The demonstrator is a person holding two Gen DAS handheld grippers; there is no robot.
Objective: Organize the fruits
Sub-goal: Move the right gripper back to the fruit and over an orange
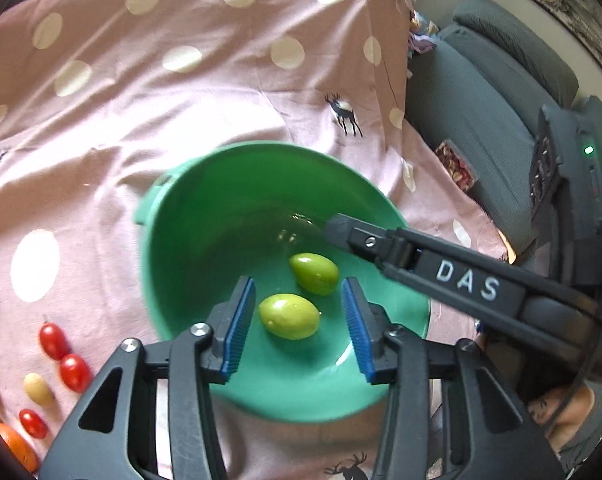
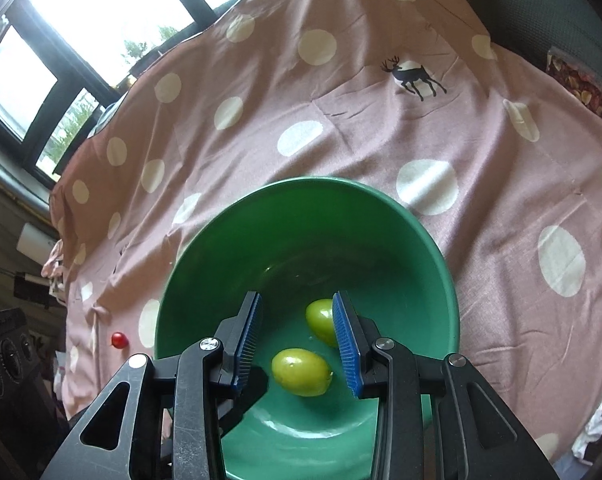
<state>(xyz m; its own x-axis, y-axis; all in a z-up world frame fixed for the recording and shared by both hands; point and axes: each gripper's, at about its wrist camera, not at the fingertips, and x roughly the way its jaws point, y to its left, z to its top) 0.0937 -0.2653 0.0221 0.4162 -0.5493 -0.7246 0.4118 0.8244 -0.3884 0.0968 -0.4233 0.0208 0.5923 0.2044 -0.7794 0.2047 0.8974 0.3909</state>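
A green bowl (image 1: 221,208) sits on a pink dotted cloth and holds two green fruits (image 1: 289,316) (image 1: 315,273). My left gripper (image 1: 299,320) is open above the bowl, its blue pads either side of the nearer fruit, not touching it. My right gripper (image 2: 299,340) is also open over the same bowl (image 2: 301,208), with one green fruit (image 2: 301,371) between its pads and the other (image 2: 321,320) partly behind the right pad. In the left wrist view, the right gripper's fingers (image 1: 441,268) reach in over the bowl's right rim.
Several red cherry tomatoes (image 1: 55,340), yellow ones (image 1: 39,390) and an orange fruit (image 1: 17,444) lie on the cloth to the left. One red tomato (image 2: 119,339) lies left of the bowl. A grey sofa (image 1: 481,92) stands to the right.
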